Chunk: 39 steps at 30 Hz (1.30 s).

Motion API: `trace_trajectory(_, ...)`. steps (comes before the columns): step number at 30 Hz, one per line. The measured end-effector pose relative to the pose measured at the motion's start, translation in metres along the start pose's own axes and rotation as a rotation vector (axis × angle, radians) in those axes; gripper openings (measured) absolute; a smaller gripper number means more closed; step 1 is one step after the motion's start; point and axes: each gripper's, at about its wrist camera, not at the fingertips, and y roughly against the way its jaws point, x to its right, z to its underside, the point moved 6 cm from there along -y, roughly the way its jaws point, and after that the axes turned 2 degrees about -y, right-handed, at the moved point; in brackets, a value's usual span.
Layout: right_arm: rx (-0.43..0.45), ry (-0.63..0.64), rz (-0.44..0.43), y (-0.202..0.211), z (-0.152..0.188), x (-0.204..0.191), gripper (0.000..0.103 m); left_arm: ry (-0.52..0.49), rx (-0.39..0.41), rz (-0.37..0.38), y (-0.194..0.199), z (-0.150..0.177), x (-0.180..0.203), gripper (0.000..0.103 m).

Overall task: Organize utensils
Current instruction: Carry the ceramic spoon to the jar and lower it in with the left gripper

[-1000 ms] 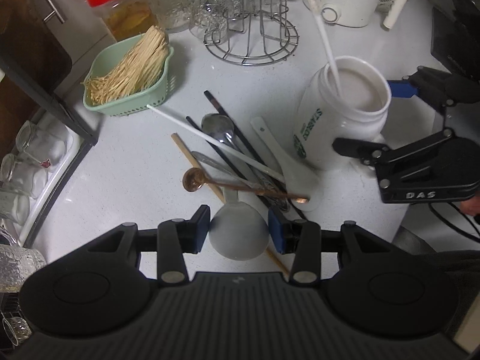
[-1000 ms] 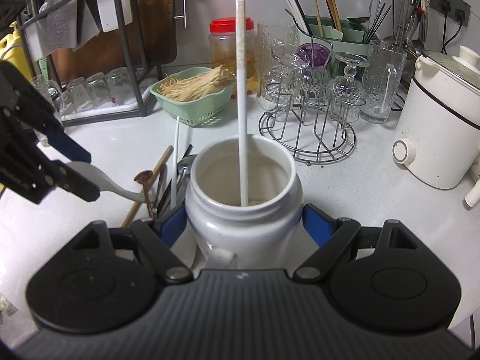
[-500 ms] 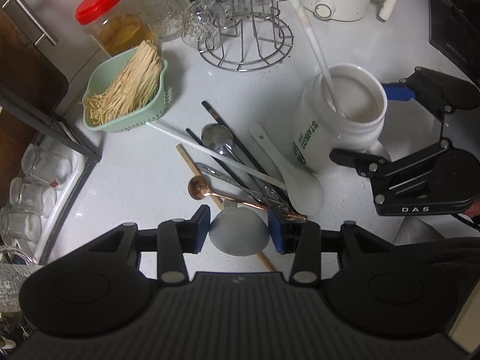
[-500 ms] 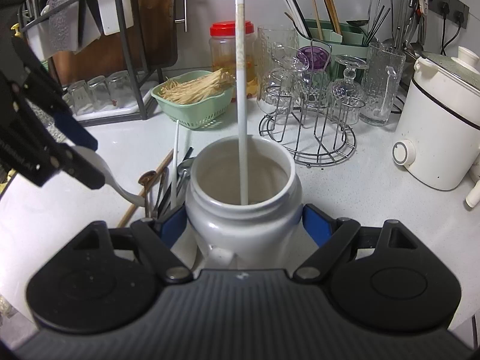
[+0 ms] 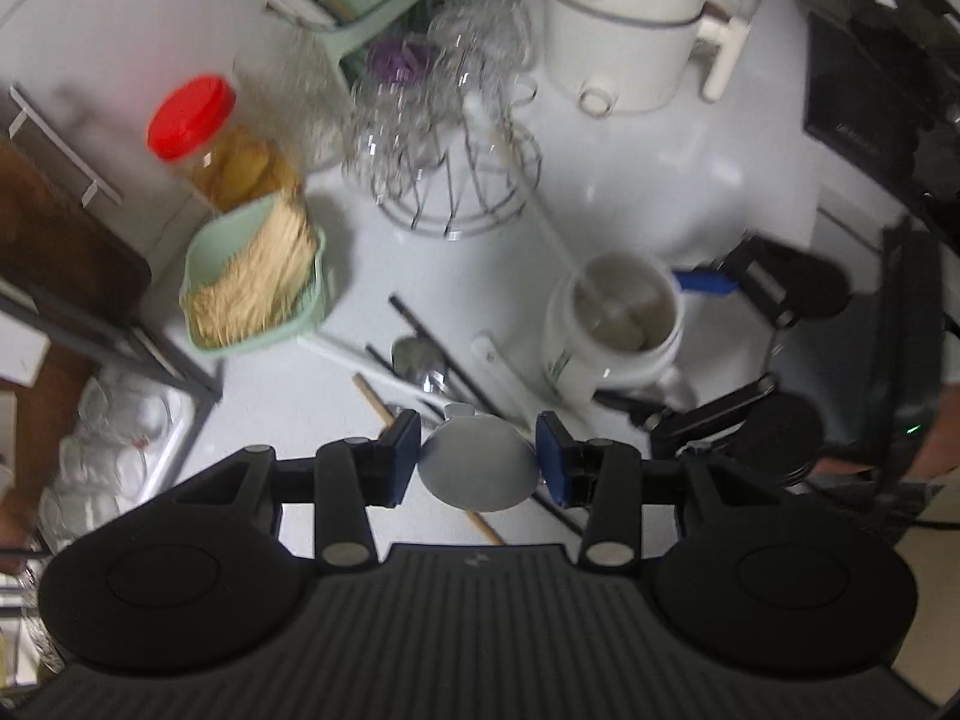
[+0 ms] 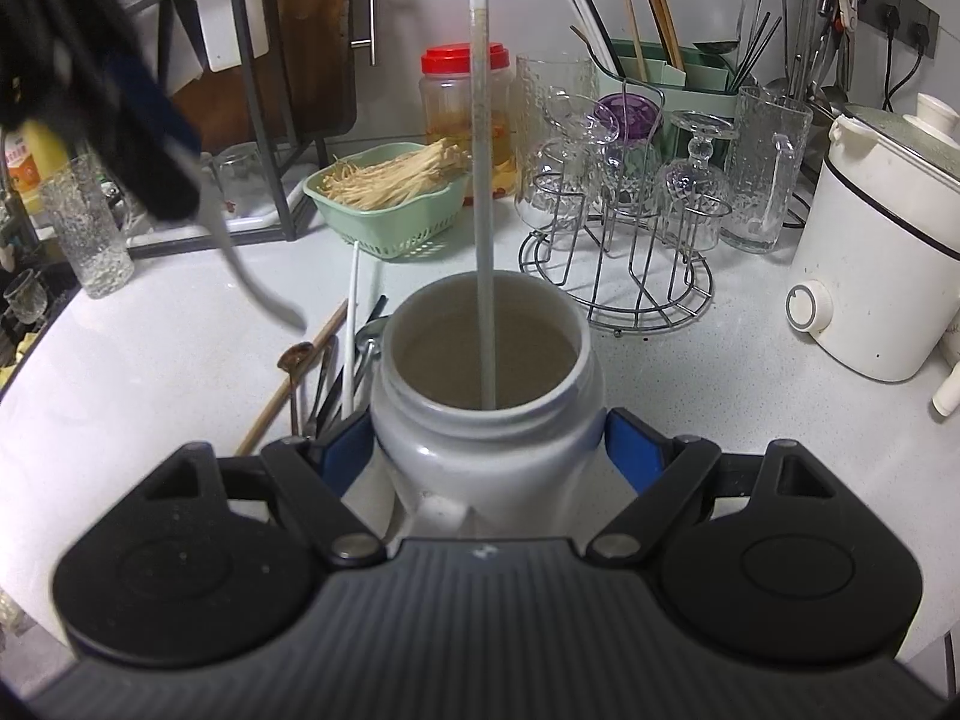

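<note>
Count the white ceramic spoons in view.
2: one white ceramic spoon gripped in the left tongs, another lying on the counter beside the jar. Others may be hidden in the pile.

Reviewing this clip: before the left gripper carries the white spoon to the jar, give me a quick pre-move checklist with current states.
1. White spoon clamped by its bowl in left gripper: ok.
2. Spoon handle clear of the utensil pile: ok, seen hanging free in the right wrist view.
3. Jar steadied by right gripper: ok.
4. Jar mouth has room beside the white chopstick: ok.
5. Firmness of the grip on the spoon: cannot tell.
</note>
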Motion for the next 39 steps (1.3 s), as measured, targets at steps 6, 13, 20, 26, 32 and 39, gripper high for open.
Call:
trace_trajectory(6, 0.002, -0.003, -0.002, 0.000, 0.000, 0.001, 0.086, 0.020, 0.048, 0.039, 0.031, -0.023, 0.004, 0.048)
trace_trajectory(13, 0.005, 0.004, -0.006, 0.000, 0.001, 0.001, 0.086, 0.026, 0.056, 0.094, 0.040, -0.045, 0.024, 0.048)
trace_trajectory(20, 0.011, 0.002, -0.003, 0.000, 0.001, 0.001, 0.086, -0.004, 0.010, 0.133, 0.028, -0.059, 0.046, 0.048)
trace_trajectory(26, 0.019, -0.003, 0.007, -0.001, 0.001, -0.001, 0.086, -0.022, -0.032, 0.165, 0.004, -0.069, 0.058, 0.048)
trace_trajectory(32, 0.032, -0.003, 0.010, -0.003, 0.001, -0.001, 0.086, -0.052, -0.081, 0.172, -0.022, -0.073, 0.067, 0.048)
trace_trajectory(39, 0.044, -0.018, 0.024, -0.003, 0.001, -0.003, 0.086, -0.045, -0.122, 0.169, -0.048, -0.079, 0.064, 0.048)
